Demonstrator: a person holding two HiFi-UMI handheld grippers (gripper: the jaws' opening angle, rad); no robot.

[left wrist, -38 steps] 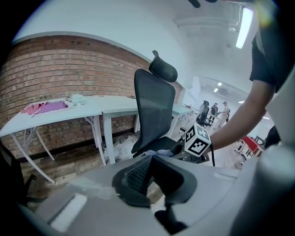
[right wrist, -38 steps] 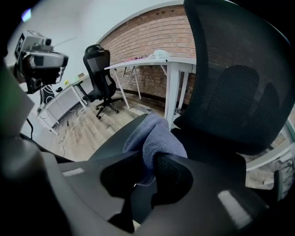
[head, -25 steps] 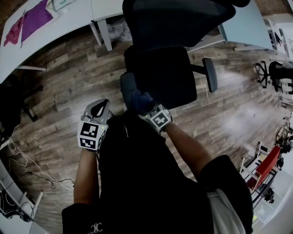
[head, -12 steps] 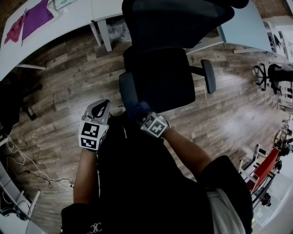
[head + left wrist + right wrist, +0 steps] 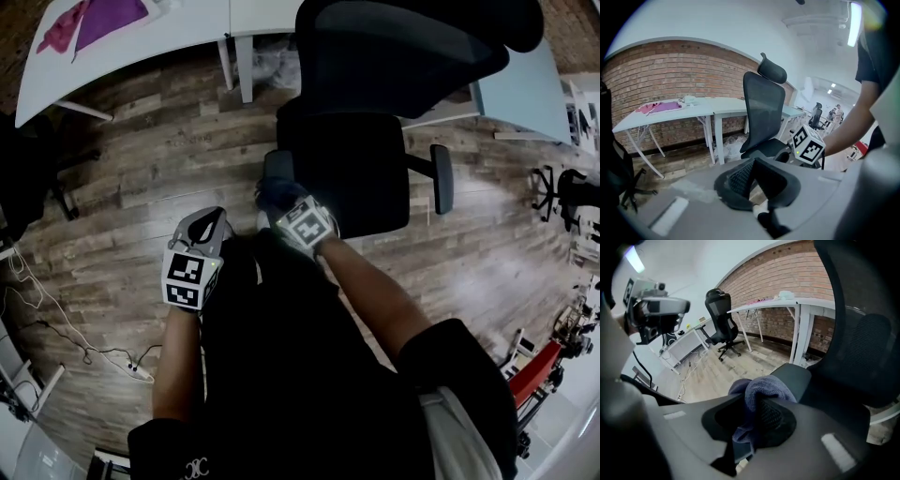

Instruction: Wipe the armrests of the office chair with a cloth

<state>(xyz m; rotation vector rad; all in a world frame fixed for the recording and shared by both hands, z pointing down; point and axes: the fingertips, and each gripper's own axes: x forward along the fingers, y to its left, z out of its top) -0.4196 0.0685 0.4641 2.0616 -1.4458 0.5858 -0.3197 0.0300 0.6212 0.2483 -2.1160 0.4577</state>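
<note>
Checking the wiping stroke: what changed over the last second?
The right gripper, shut on the cloth, drew back along the near armrest, then pushed forward again. The left gripper stayed idle beside the person, jaws together.

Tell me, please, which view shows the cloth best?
The right gripper view: the cloth fills the centre, clamped between the jaws. The head view shows a small bunch at the armrest; the left gripper view shows none.

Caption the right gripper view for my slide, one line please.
Right gripper holds a blue cloth at the near end of the office chair's armrest.
</note>
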